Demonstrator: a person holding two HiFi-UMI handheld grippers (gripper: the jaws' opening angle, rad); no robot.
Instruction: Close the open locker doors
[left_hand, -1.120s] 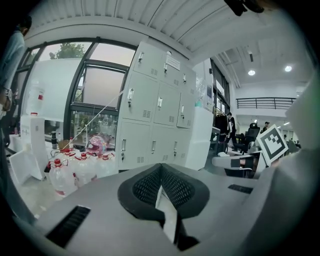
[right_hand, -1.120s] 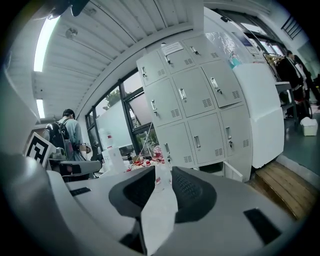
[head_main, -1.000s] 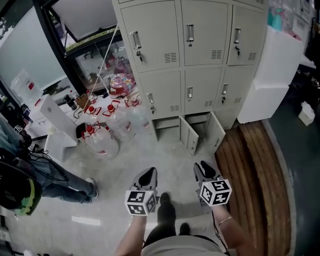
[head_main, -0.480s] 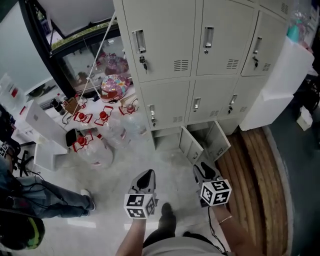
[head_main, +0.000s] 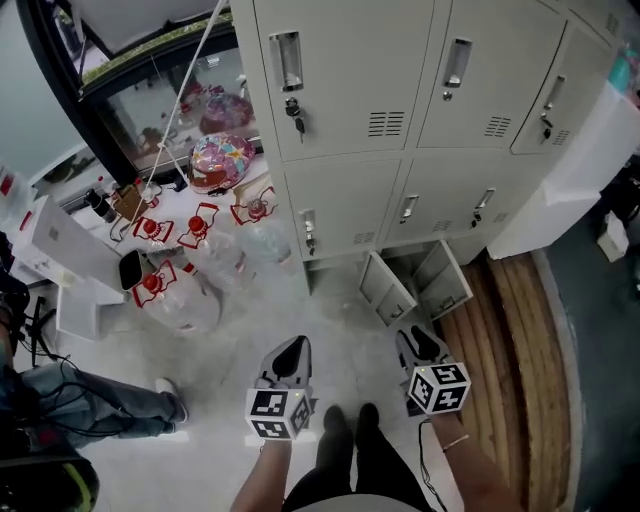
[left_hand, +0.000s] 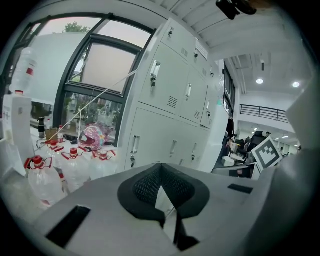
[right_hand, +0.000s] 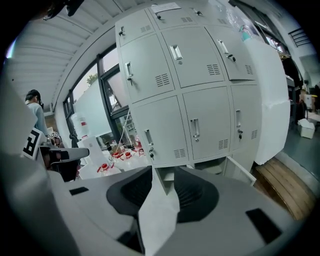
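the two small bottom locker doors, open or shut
Open. The left bottom door and the right bottom door both swing out over the floor; the doors above sit flush.

Pale concrete floor (head_main: 240, 340) fills the centre. Wooden planks (head_main: 510, 330) run down the right edge. A black-framed window (head_main: 140, 100) sits upper left, with clear water jugs (head_main: 185, 305) crowded below it.

The lockers (head_main: 350, 100) were set at the far side; open doors (head_main: 388, 290) were hung in their bottom row, rightward; bottles (head_main: 180, 300) were gathered on the floor (head_main: 340, 340) to the left; planks (head_main: 510, 340) were laid to the right.
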